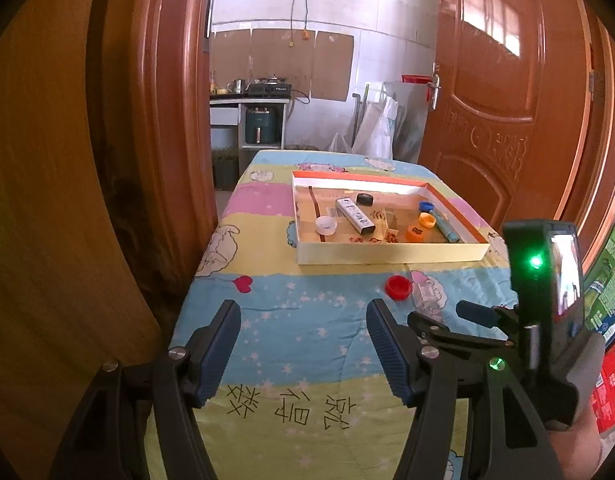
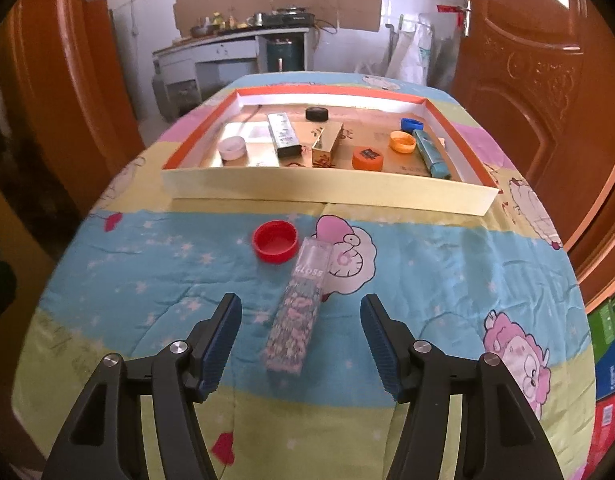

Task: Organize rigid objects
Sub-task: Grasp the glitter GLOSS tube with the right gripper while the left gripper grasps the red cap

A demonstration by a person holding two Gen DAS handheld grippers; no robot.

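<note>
A shallow cardboard tray (image 2: 327, 190) stands on the patterned cloth. It holds a white cap (image 2: 232, 148), a silver box (image 2: 283, 135), a black cap (image 2: 316, 113), a gold box (image 2: 327, 144), two orange caps (image 2: 367, 159), a blue cap (image 2: 411, 124) and a teal tube (image 2: 431, 154). In front of it lie a red cap (image 2: 275, 241) and a clear flowered "gloss" box (image 2: 303, 280). My right gripper (image 2: 300, 302) is open, and the near end of the gloss box lies between its fingers, untouched. My left gripper (image 1: 302, 308) is open over bare cloth with nothing in it. The red cap (image 1: 398, 287) lies ahead to its right.
The table's left edge (image 1: 195, 280) drops off beside a wooden door frame (image 1: 175, 120). An open wooden door (image 1: 487, 100) stands at the right. Coloured cartons (image 2: 611, 380) are stacked by the right edge. A kitchen counter (image 2: 227, 40) shows beyond the doorway.
</note>
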